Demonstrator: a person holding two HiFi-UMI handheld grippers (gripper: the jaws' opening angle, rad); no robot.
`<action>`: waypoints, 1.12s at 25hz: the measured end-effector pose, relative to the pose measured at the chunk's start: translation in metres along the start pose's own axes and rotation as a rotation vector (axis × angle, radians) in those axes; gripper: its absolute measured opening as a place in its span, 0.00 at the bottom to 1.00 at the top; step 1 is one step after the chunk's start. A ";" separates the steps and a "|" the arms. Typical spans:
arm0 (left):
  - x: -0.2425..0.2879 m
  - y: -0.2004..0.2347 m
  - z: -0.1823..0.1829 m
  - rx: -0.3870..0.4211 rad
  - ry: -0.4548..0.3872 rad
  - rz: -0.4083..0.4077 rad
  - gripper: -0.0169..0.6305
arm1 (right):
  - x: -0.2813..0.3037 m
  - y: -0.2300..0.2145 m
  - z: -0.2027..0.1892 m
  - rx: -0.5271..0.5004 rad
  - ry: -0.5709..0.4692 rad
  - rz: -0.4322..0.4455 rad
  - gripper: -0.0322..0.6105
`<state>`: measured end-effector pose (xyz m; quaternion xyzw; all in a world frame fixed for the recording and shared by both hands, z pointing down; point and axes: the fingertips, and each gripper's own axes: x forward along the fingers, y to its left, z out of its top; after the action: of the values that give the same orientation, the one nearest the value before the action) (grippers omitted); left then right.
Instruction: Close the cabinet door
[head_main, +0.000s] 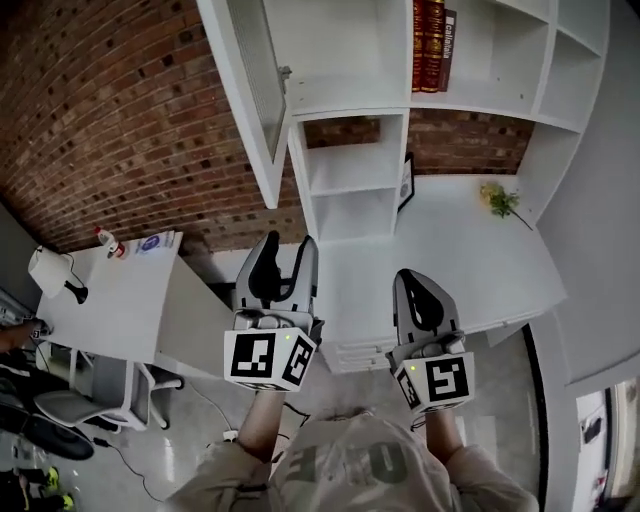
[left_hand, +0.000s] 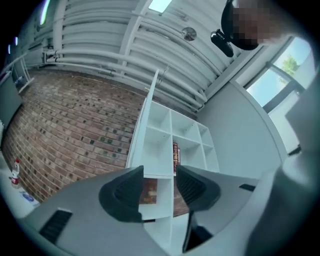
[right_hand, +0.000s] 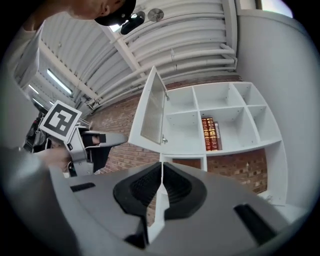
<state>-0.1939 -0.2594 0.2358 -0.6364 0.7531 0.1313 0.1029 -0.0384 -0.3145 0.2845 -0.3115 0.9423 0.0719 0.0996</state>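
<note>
The cabinet door stands swung wide open, jutting out from the left end of the upper part of the white shelf unit on the brick wall. Red books stand in a compartment to its right. Lower down, in front of the white desk, the left gripper has its jaws spread with nothing between them, well apart from the door. Beside it, the right gripper has its jaws pressed together, empty.

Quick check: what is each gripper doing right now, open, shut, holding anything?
Left gripper: open, nothing between its jaws.
Right gripper: shut, jaws together, holding nothing.
</note>
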 end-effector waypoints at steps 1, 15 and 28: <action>0.000 0.006 0.012 0.017 -0.022 0.006 0.32 | 0.006 0.009 0.002 0.009 -0.009 0.031 0.08; 0.057 0.056 0.110 -0.054 -0.151 -0.086 0.32 | 0.038 0.082 0.007 0.096 -0.053 0.294 0.08; 0.084 0.053 0.106 -0.053 -0.067 -0.197 0.23 | 0.047 0.068 -0.002 0.110 -0.039 0.254 0.08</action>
<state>-0.2619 -0.2949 0.1119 -0.7049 0.6795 0.1618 0.1235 -0.1166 -0.2872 0.2802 -0.1822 0.9745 0.0381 0.1249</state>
